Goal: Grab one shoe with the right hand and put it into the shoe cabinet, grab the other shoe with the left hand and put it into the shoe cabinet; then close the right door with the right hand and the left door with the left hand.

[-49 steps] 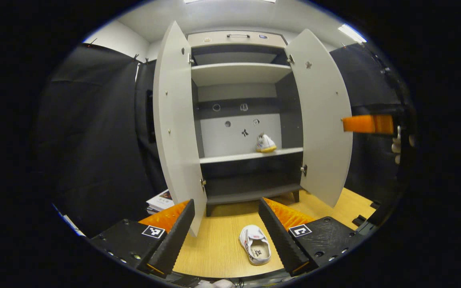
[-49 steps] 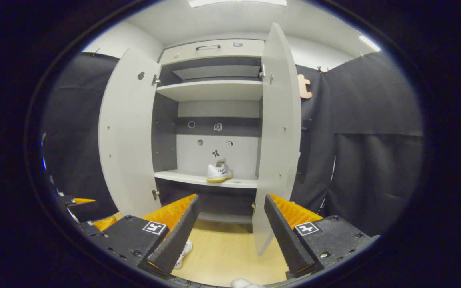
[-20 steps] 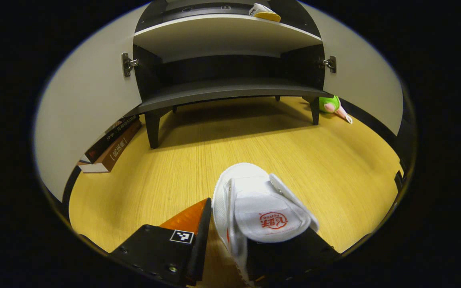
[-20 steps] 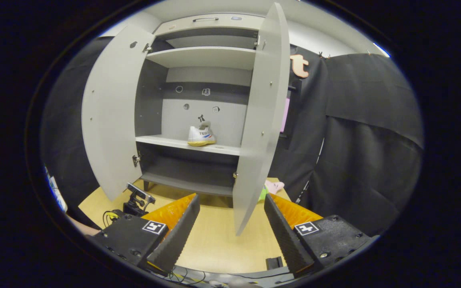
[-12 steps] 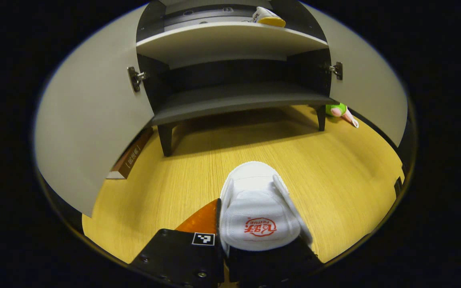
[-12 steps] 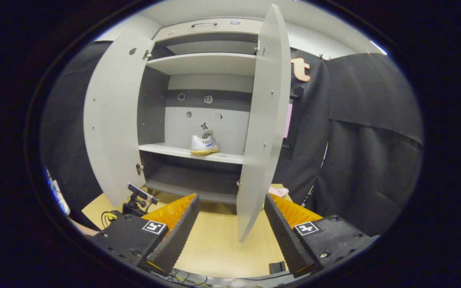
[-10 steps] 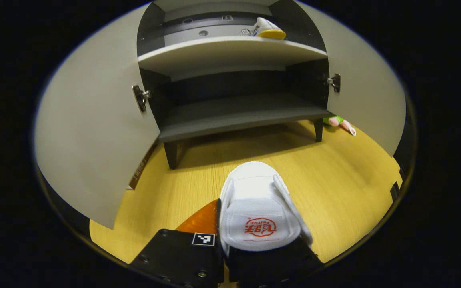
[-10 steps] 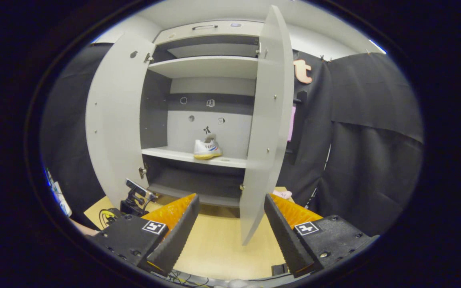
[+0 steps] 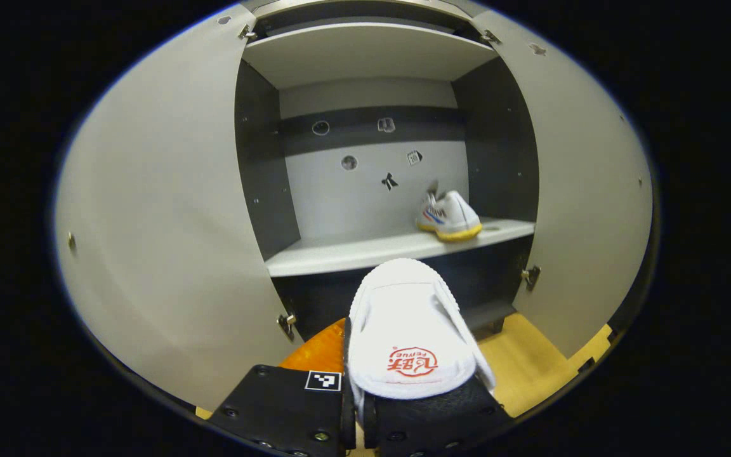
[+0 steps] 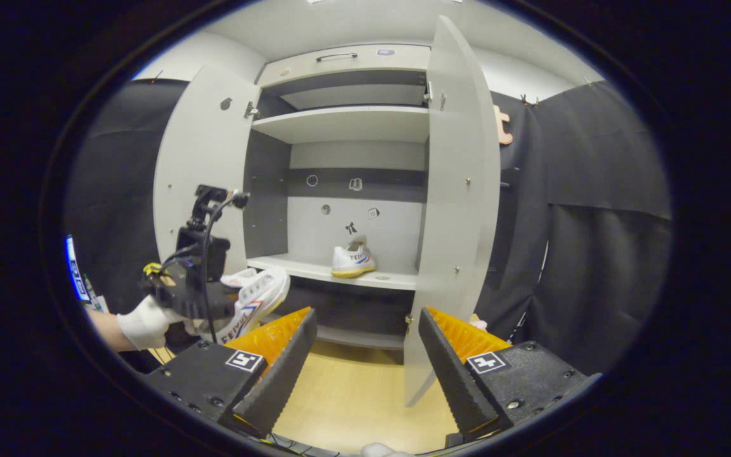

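The left hand-held gripper (image 9: 359,412) pinches the heel end of a white shoe (image 9: 407,330), its fingers pressed in on the canvas from both sides, toe pointing at the shoe cabinet (image 9: 372,82). The shoe looks light and soft: cloth upper that gives under a squeeze, a rubber sole that should not slip. The heel collar seems a fair place to grip, though a soft upper may sag or twist when the toe lands, so it should probably be set down flat. In the right gripper view the same shoe (image 10: 252,298) hangs in front of the cabinet's left door (image 10: 204,171), held by a gloved hand (image 10: 143,322).

The other shoe (image 10: 351,260) sits on the cabinet's middle shelf (image 10: 334,271), towards its right side. The right hand-held gripper (image 10: 365,355) is spread wide and empty, facing the edge of the right door (image 10: 460,209).

Compared with 2.5 s ago, the held shoe has left the wooden floor (image 10: 353,400) and now rides level with the middle shelf. Both doors stand open as before.
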### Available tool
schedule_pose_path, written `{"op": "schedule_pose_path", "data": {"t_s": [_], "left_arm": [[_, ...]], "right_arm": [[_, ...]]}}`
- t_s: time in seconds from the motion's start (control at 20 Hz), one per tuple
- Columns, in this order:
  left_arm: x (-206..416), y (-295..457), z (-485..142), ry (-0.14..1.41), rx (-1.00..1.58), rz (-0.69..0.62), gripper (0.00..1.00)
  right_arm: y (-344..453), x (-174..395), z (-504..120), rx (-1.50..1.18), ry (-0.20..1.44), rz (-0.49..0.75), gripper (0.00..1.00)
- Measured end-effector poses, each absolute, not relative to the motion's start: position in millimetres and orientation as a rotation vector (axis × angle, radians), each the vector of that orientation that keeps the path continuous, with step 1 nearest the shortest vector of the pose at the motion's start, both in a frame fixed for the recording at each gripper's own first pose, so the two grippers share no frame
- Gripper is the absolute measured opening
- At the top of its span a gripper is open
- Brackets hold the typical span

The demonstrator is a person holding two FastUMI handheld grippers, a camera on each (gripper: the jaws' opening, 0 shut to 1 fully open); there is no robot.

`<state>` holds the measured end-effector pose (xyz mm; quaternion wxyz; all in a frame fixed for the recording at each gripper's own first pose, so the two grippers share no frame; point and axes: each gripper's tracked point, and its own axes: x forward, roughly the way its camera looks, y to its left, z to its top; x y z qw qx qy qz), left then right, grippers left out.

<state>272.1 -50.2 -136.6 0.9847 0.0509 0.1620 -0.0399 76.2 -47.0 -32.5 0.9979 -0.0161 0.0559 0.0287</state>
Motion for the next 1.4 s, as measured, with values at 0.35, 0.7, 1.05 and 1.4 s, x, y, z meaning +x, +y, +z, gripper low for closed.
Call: {"op": "schedule_pose_path", "data": {"t_s": [0.35, 0.7, 1.05, 1.4], "left_arm": [[384.0, -59.8, -74.6, 0.217, 0.126, -0.016, 0.14], [478.6, -61.4, -92.4, 0.251, 0.134, 0.035, 0.14], [510.5, -53.7, -150.7, 0.422, 0.179, 0.041, 0.14], [509.3, -57.7, -181.3, 0.598, 0.167, -0.014, 0.24]], "right_arm": [[-44.5, 81.4, -33.5, -0.032, 0.121, 0.116, 1.0], [-59.7, 84.0, -44.7, -0.051, 0.162, 0.108, 1.0], [-69.1, 87.4, -55.9, -0.042, 0.218, 0.092, 1.0], [-63.9, 90.3, -58.2, -0.036, 0.241, 0.118, 1.0]]}}
